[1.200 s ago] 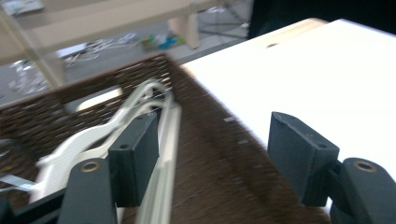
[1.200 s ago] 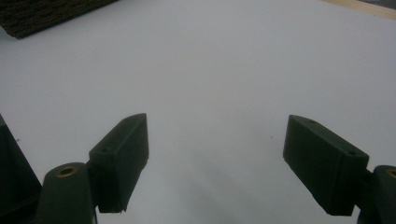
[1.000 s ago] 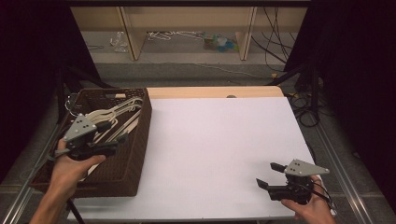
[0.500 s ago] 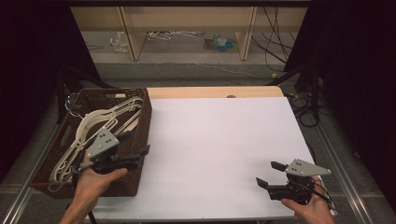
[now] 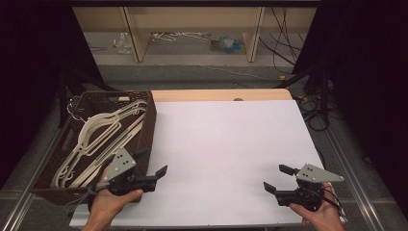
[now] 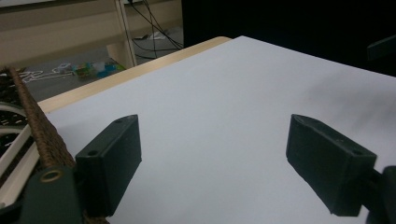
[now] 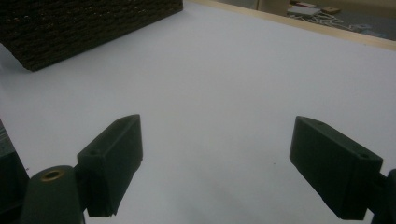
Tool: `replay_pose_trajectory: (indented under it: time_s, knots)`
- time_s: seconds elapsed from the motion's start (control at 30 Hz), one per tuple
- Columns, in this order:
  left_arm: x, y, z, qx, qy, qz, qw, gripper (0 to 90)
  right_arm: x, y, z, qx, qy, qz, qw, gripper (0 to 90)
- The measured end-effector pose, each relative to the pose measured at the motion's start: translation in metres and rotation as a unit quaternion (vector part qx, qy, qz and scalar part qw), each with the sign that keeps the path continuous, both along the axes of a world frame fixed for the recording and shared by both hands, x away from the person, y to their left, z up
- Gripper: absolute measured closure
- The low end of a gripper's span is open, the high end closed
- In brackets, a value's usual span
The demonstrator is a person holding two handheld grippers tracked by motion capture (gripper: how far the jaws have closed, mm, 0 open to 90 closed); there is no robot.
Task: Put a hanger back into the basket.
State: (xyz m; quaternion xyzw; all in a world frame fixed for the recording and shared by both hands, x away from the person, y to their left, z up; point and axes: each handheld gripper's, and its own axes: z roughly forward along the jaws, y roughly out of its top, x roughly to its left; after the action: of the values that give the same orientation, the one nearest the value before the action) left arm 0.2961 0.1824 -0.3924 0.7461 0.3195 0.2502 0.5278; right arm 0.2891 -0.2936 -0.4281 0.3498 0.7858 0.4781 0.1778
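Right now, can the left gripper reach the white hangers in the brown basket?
Probably yes. The left gripper is open and empty beside the basket, whose top is open, and nothing covers the white hangers.

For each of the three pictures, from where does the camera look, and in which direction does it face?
High view: fixed above the person's side, looking forward and down on the white table, the basket of hangers, both hands, the left gripper and the right gripper.
Left gripper view: rides on the left gripper, facing across the table past the basket rim; its two open jaws show.
Right gripper view: rides on the right gripper, facing the basket wall; its open jaws show.
Shared: all three see the table and basket.
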Motion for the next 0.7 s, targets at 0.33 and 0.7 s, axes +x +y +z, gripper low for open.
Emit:
replay_pose_trajectory:
  time_s: [0.33, 0.7]
  knots:
    - [-0.015, -0.014, -0.015, 0.016, -0.007, -0.012, 0.9998, 16.7, -0.002, 0.002, 0.0, 0.001, -0.013, 0.009, 0.9999, 16.3]
    - [-0.036, -0.022, -0.033, 0.039, -0.009, -0.019, 0.999, 16.7, -0.009, 0.007, 0.002, 0.01, -0.026, 0.007, 0.9996, 16.3]
